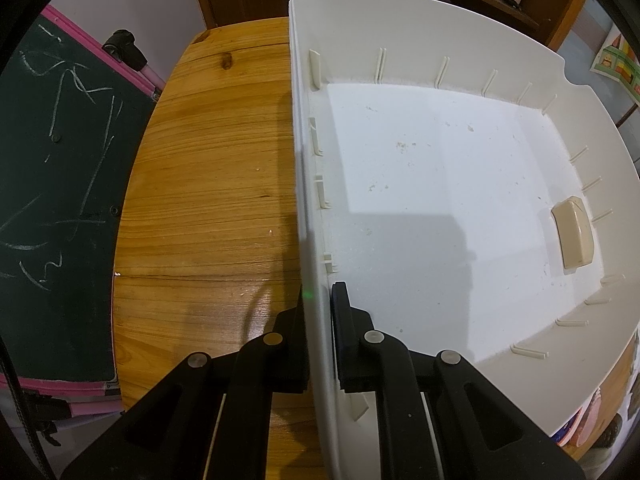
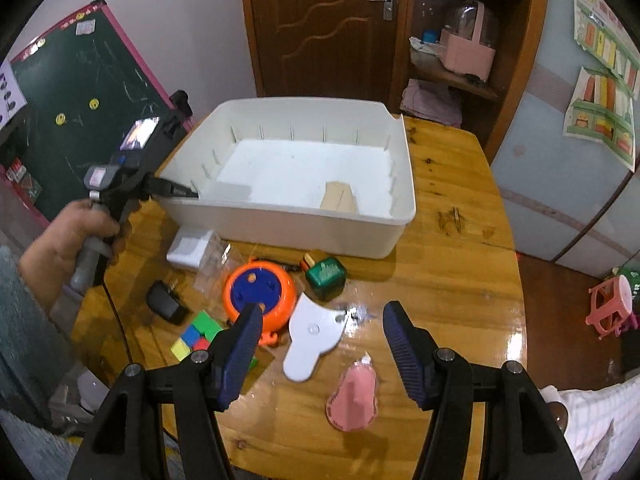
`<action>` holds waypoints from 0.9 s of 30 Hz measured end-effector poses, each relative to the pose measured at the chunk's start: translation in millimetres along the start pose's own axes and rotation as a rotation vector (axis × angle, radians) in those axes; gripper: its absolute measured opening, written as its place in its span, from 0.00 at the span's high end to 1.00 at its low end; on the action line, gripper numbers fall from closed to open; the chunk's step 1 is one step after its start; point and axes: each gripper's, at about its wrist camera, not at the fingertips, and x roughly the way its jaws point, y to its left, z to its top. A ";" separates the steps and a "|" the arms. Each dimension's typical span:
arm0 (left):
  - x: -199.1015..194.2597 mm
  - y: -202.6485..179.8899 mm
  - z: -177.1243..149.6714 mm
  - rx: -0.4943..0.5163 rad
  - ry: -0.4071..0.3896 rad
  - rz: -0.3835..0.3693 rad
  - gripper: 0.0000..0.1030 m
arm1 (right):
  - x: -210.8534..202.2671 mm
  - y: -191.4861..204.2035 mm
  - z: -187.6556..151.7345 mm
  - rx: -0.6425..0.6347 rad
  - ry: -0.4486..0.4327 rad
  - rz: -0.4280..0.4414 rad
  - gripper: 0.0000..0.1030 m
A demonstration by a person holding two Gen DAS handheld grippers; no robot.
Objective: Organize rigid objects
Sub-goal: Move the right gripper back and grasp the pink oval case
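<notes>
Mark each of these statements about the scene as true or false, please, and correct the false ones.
1. The left gripper is clamped on the wall of the white bin. True.
2. The bin holds nothing. False: one beige block lies inside.
3. The right gripper holds the orange toy. False: its jaws stand open and empty above the table.
4. The colour cube lies outside the bin. True.

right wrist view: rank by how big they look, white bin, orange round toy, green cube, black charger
1. white bin, by far the largest
2. orange round toy
3. green cube and black charger: these look about alike, so I would not rank one over the other.
</notes>
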 end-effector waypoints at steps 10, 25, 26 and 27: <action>0.2 -0.3 0.0 0.000 0.000 0.000 0.89 | 7.8 -8.0 -27.0 0.002 0.042 -0.034 0.38; 0.6 1.2 0.5 0.000 -0.002 0.000 0.89 | 43.3 -47.2 -82.7 0.000 0.080 0.014 0.38; 0.6 1.3 0.5 0.000 -0.002 0.000 0.89 | 48.8 -50.0 -87.4 0.011 0.097 0.017 0.38; 0.7 1.3 0.5 0.000 -0.001 0.000 0.89 | 53.9 -52.6 -91.4 0.022 0.115 0.022 0.38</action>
